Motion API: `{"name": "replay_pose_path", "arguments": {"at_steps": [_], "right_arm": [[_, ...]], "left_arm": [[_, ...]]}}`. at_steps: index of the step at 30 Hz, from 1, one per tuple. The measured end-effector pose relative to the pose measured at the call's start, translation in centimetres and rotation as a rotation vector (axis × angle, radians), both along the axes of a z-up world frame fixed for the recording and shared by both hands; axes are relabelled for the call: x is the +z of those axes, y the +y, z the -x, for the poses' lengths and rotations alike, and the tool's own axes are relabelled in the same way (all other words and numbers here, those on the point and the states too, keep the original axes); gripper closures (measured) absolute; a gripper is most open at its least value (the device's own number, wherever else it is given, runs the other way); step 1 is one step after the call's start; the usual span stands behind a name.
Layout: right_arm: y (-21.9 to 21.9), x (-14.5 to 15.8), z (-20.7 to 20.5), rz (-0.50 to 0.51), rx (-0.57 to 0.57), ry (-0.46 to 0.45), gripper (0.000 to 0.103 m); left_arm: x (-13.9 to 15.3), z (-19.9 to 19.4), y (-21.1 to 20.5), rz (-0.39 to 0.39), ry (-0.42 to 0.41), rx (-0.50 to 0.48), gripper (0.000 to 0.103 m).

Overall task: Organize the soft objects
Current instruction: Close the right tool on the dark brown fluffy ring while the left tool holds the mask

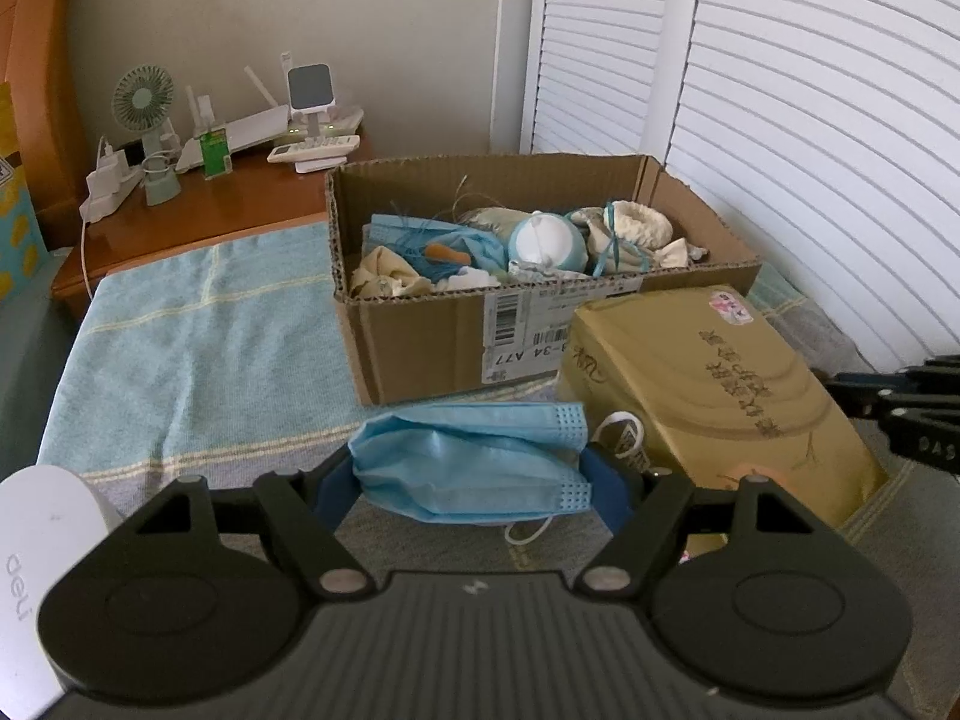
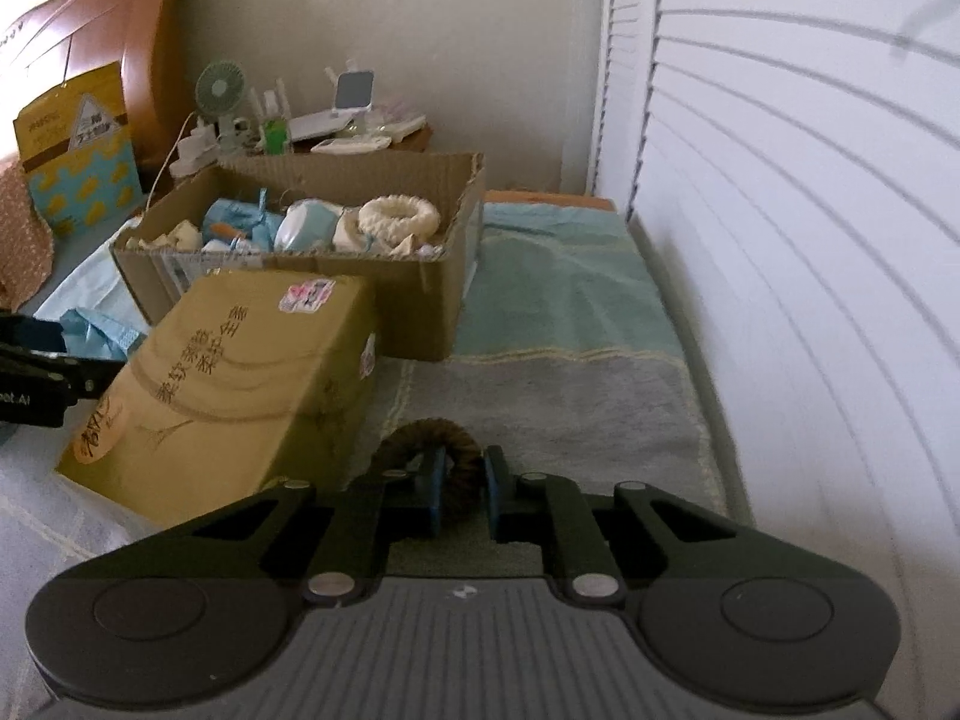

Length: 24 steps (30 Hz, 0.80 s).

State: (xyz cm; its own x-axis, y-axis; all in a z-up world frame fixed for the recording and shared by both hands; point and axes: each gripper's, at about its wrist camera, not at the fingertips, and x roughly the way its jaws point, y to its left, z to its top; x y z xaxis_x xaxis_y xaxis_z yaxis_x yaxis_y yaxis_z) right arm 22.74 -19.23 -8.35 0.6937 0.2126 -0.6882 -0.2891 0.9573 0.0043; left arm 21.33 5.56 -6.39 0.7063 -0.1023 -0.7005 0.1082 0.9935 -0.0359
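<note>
A light blue face mask hangs crumpled between the blue pads of my left gripper, which is shut on it just above the towel. In front of it stands an open cardboard box holding several soft things: cloths, a white-and-blue round toy and a cream knitted ring. My right gripper is shut on a brown hair scrunchie, low over the grey part of the towel. The same box lies ahead and to its left.
A gold tissue pack leans against the box front, between the two grippers. White louvred doors close the right side. A wooden nightstand carries a small fan, chargers and a remote. A yellow-blue bag stands far left.
</note>
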Motion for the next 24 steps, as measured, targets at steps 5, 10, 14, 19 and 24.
{"name": "replay_pose_path", "arguments": {"at_steps": [5,10,14,19,24], "right_arm": [[-0.9,0.4,0.3,0.027,-0.028,-0.004,0.085],[-1.3,0.5,0.9,0.002,-0.023,-0.003,0.075],[-0.9,0.3,1.3,0.014,-0.001,0.003,0.061],[-0.7,-0.1,1.1,0.012,-0.011,0.003,0.054],[-0.9,-0.6,0.5,0.017,-0.026,0.022,0.075]], "left_arm": [[0.1,0.0,-0.1,0.005,-0.005,0.001,0.026],[0.0,-0.1,-0.1,0.004,-0.002,0.003,0.026],[0.0,-0.2,0.1,0.007,-0.001,0.008,0.026],[0.0,-0.3,0.2,0.01,-0.003,0.011,0.026],[-0.2,-0.5,0.3,0.012,0.001,0.013,0.032]]}}
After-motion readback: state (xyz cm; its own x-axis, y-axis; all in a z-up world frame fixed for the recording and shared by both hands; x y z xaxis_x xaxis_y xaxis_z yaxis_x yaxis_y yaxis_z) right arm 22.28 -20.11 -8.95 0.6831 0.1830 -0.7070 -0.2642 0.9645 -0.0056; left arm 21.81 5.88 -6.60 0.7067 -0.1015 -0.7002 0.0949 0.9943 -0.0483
